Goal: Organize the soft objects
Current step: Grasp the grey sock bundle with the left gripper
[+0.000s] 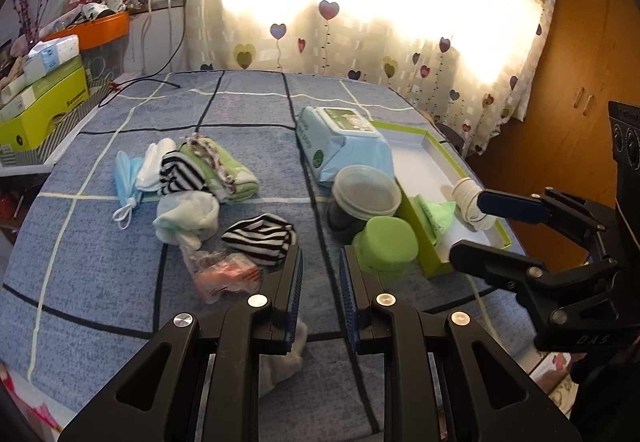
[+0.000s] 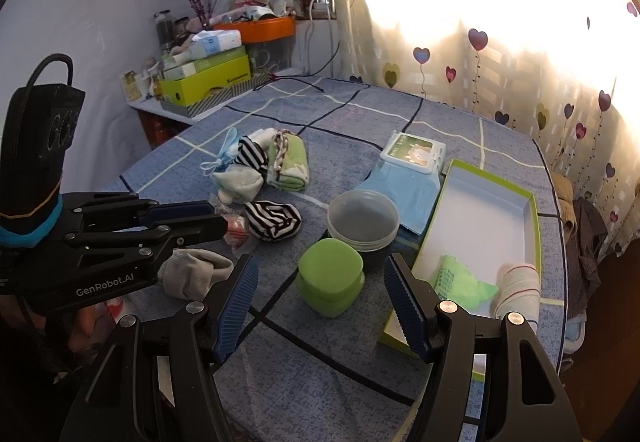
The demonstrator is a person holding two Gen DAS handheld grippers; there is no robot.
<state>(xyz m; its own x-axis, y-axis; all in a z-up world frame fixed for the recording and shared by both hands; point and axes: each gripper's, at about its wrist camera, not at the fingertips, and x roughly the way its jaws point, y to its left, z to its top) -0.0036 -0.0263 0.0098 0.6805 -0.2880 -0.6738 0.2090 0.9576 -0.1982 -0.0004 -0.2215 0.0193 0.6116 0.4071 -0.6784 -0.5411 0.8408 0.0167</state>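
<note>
A pile of soft things lies on the blue checked cloth: a face mask [image 1: 126, 178], a folded green towel [image 1: 228, 170], pale socks [image 1: 188, 218] and a striped sock [image 1: 260, 238]. A grey sock [image 2: 192, 274] lies just under my left gripper [image 1: 320, 262], which is open by a narrow gap with nothing in it. The white box with green sides [image 2: 536, 226] holds a rolled white sock [image 2: 518, 290] and a green bag [image 2: 460, 282]. My right gripper [image 2: 320, 270] stands wide open and empty, hovering in front of the green square tub [image 2: 330, 276], beside the box's near end.
A wet-wipes pack [image 1: 344, 146], a round clear tub [image 1: 366, 194] and an orange plastic packet [image 1: 224, 274] lie mid-table. Boxes and clutter [image 1: 44, 98] stand on a shelf at the far left. The heart-print curtain [image 1: 360, 22] hangs behind; a wooden cupboard [image 1: 580, 82] is at the right.
</note>
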